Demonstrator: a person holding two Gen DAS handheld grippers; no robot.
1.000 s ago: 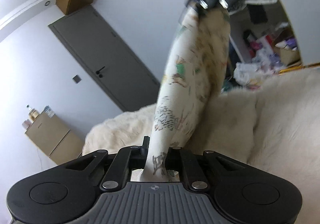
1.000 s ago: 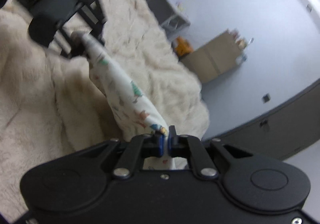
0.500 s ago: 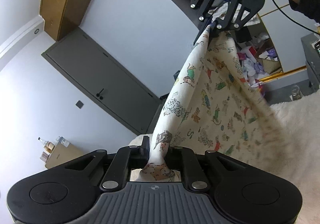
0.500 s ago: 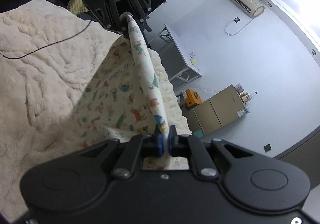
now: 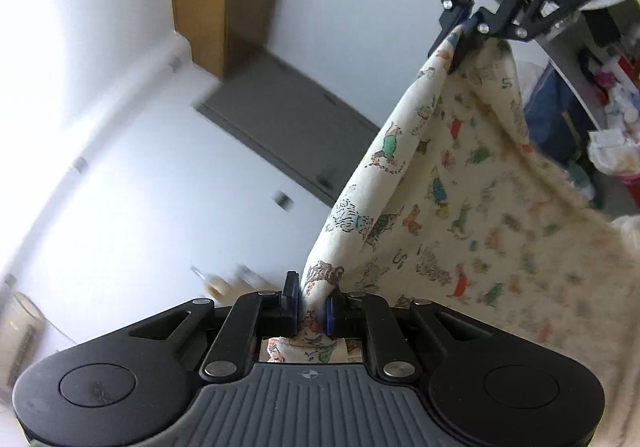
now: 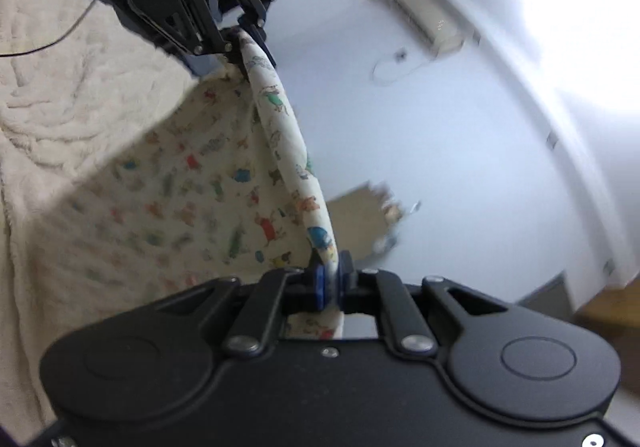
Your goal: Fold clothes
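The left gripper is clamped on one corner of a cream printed garment, the cloth bunched between its blue-padded fingers with a small tuft showing behind them. The right gripper is likewise closed on another corner of the same garment. Each gripper appears in the other's view: the right gripper sits high and to the right ahead of the left one, and the left gripper sits up and to the left ahead of the right one.

Ahead and to the right of the left gripper, open shelving holds a jumble of clothes and bags; the individual items are too blurred to tell apart.

The garment's held edge runs taut as a rolled band straight from one gripper to the other, so its long axis lies along the line between the two. The rest of the cloth hangs from that edge as a sheet, falling towards the fluffy cream blanket on the left of the right gripper; its lower border is smeared by motion and partly cut off by the gripper bodies, so whether it touches the blanket cannot be told. Beyond the garment, a grey door and a cardboard-coloured cabinet are blurred.
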